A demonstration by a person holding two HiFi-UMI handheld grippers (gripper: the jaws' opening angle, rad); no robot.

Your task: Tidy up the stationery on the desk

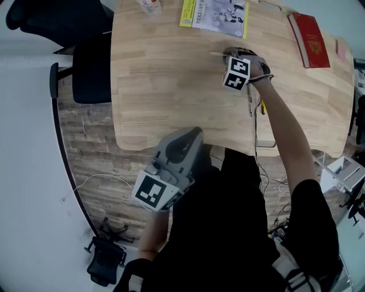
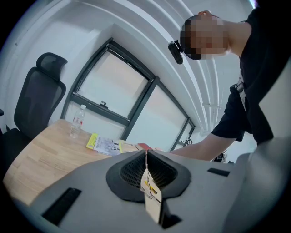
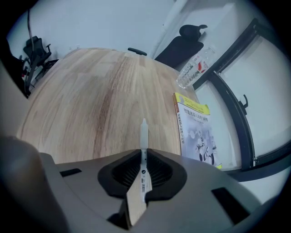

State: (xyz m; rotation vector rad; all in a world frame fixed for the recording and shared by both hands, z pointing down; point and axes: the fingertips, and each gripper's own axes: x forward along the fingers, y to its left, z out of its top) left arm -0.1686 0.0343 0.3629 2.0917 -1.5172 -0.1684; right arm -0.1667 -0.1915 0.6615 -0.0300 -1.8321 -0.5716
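Observation:
My right gripper (image 1: 231, 54) reaches over the far middle of the wooden desk (image 1: 165, 91), pointing steeply down. It is shut on a slim white pen (image 3: 144, 132) whose capped tip sticks out past the jaws (image 3: 143, 152) above bare wood. In the head view the pen (image 1: 218, 54) shows as a thin pale line at the gripper's left. My left gripper (image 1: 191, 134) hangs at the desk's near edge, off the tabletop. Its jaws (image 2: 146, 154) meet with nothing between them.
A yellow-edged booklet (image 1: 215, 12) (image 3: 195, 132) lies at the desk's far edge, beside a clear water bottle (image 1: 149, 5) (image 3: 195, 68). A red book (image 1: 309, 40) lies far right. A black office chair (image 1: 85, 63) stands at the desk's left side.

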